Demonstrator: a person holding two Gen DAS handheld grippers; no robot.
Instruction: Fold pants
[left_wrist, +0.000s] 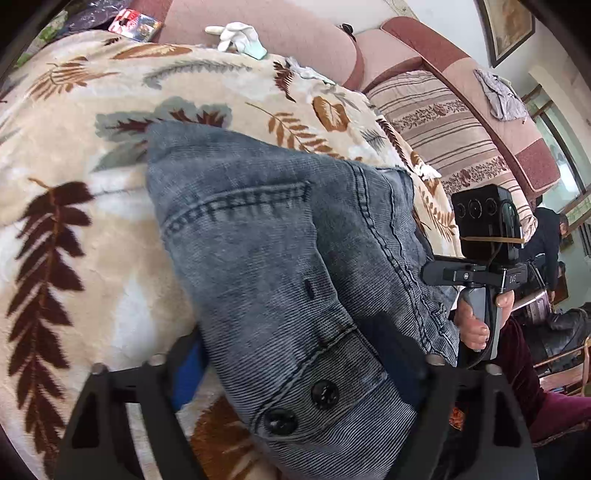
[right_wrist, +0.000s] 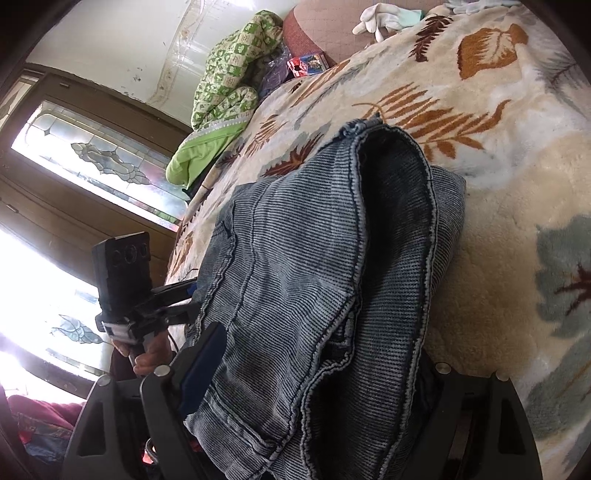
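Note:
Grey-blue corduroy pants (left_wrist: 266, 229) lie bunched on a leaf-patterned blanket (left_wrist: 74, 147). The waistband end with two dark buttons (left_wrist: 303, 402) fills the space between my left gripper's (left_wrist: 291, 350) wide-set fingers, which press on the thick bundle. In the right wrist view the pants (right_wrist: 314, 240) show an open leg hem and fill my right gripper (right_wrist: 317, 354) the same way. The cloth rises off the blanket (right_wrist: 498, 184) toward both cameras. The left gripper (right_wrist: 188, 302) reaches into the pants' left edge. The right gripper's body (left_wrist: 476, 273) sits behind the pants' right edge with a hand (left_wrist: 472, 328) on it.
White gloves (left_wrist: 236, 35) lie at the blanket's far edge against a pink sofa back (left_wrist: 424, 48). A green patterned quilt (right_wrist: 229, 74) is heaped at the far left. A grey cloth (left_wrist: 498, 92) hangs on the sofa. A person (left_wrist: 546, 236) stands in the background at right.

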